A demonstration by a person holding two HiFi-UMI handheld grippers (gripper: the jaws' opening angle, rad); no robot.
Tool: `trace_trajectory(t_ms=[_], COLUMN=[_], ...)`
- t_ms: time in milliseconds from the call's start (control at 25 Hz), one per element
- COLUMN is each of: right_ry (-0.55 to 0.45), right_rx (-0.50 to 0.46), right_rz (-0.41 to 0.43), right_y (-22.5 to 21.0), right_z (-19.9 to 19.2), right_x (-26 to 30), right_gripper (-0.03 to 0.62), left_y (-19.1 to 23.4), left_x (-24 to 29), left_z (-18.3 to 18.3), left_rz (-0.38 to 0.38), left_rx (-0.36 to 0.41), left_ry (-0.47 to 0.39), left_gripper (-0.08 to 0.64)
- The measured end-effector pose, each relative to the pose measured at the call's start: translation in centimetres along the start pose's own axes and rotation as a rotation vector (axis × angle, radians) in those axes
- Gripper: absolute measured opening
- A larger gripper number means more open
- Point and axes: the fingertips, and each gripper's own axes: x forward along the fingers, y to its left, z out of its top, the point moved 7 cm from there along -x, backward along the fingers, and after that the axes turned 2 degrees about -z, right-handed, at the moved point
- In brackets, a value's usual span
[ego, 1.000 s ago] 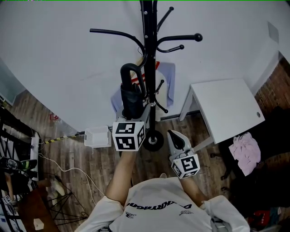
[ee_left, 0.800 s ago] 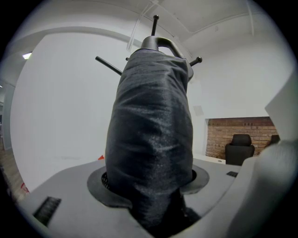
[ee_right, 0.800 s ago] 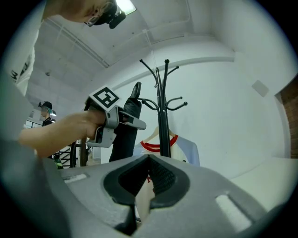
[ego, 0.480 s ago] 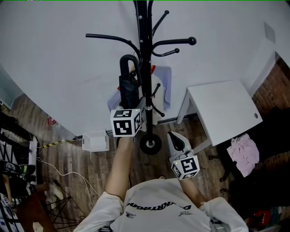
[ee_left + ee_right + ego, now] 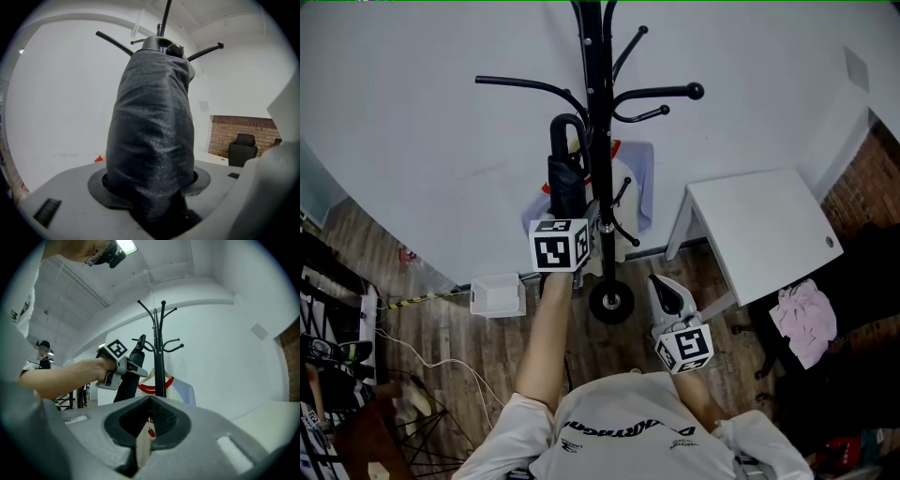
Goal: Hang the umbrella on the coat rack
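Note:
A folded black umbrella point(image 5: 565, 183) with a curved handle point(image 5: 567, 124) stands upright in my left gripper point(image 5: 566, 217), which is shut on its lower part. In the left gripper view the umbrella's fabric point(image 5: 152, 140) fills the space between the jaws of that gripper point(image 5: 154, 197). The handle is close beside the black coat rack's pole point(image 5: 598, 141), under its left hook arm point(image 5: 525, 84); I cannot tell whether they touch. My right gripper point(image 5: 669, 296) hangs lower, right of the rack's base point(image 5: 611, 302), shut and empty point(image 5: 143, 446). Its view shows the rack point(image 5: 159, 348) and the umbrella point(image 5: 129, 373).
A white and red shirt point(image 5: 633, 192) hangs low on the rack. A white table point(image 5: 764, 230) stands at the right, with a pink cloth point(image 5: 806, 314) beside it. A white box point(image 5: 497, 295) and cables lie on the wooden floor at the left. The white wall is just behind.
My left gripper has carried the umbrella up the picture and closer to the rack's pole. The right gripper has stayed where it was.

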Motion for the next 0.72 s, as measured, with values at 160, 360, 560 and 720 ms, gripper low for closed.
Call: trace_trajectory(t_ms=[160, 360, 560, 720], right_ry=[-0.002, -0.001, -0.002, 0.002], right_rx=[0.000, 0.003, -0.001, -0.002], right_rz=[-0.003, -0.009, -0.018, -0.025], right_y=[-0.1, -0.3, -0.6, -0.9], right_z=[0.0, -0.1, -0.1, -0.3], right_x=[0.1, 0.2, 0.1, 0.1], right_gripper=[-0.002, -0.002, -0.002, -0.002], left_y=[0.0, 0.0, -0.1, 0.0], left_x=[0.7, 1.7, 2.6, 3.2], left_z=[-0.4, -1.3, -2.4, -3.1], left_rz=[-0.008, -0.013, -0.018, -0.019], left_rx=[-0.001, -0.006, -0.013, -0.015], left_ry=[0.017, 0.044, 0.073, 0.094], left_gripper=[0.256, 0.256, 0.256, 0.256])
